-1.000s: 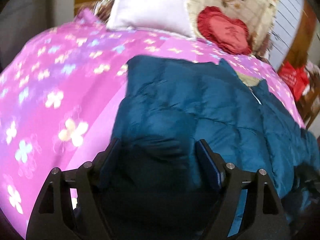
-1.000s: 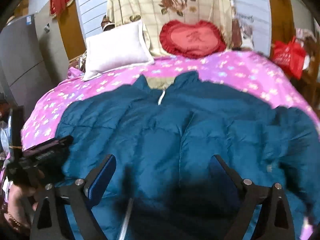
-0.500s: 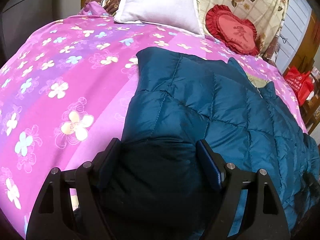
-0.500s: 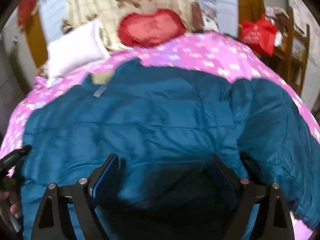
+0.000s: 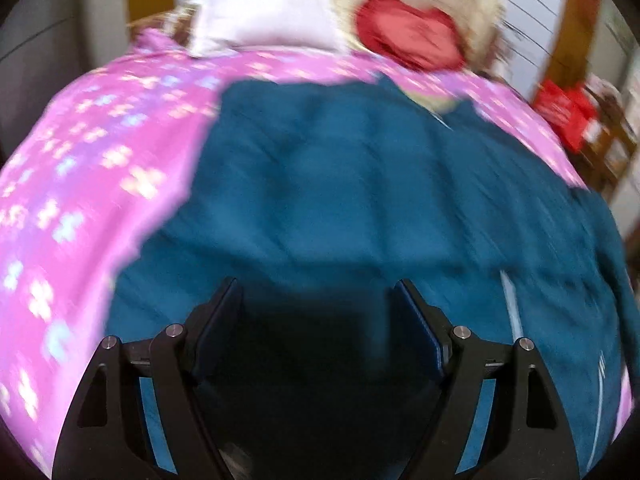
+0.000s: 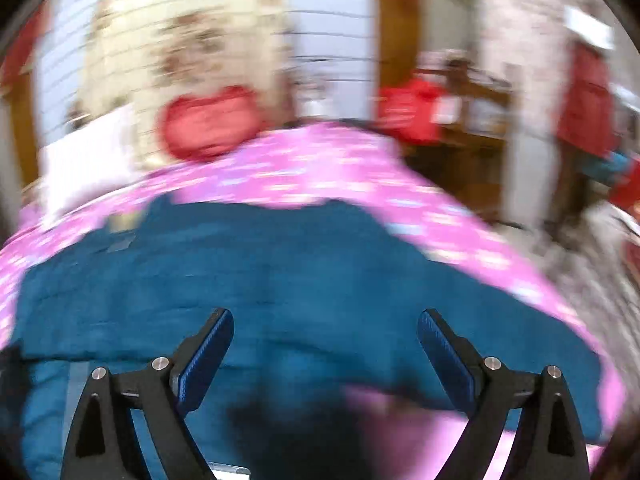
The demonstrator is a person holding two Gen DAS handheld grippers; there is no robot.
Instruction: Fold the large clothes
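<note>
A large teal quilted down jacket point(image 5: 360, 192) lies spread on a bed with a pink flowered cover point(image 5: 92, 168). Its collar points toward the pillows. My left gripper point(image 5: 318, 300) is open, low over the jacket's near left part, with dark fabric between its fingers. My right gripper point(image 6: 324, 332) is open and empty above the jacket's near right part point(image 6: 280, 264), where pink cover shows at the hem. Both views are blurred by motion.
A white pillow point(image 5: 264, 8), a red heart cushion point(image 5: 412, 36) and a floral blanket point(image 6: 188, 32) lie at the head of the bed. A red bag point(image 5: 568, 112) and wooden furniture point(image 6: 472, 148) stand past the bed's right side.
My left gripper has swung right, so the jacket now fills its view. My right gripper has swung right and tilted up, showing the bed's right edge and the room beyond.
</note>
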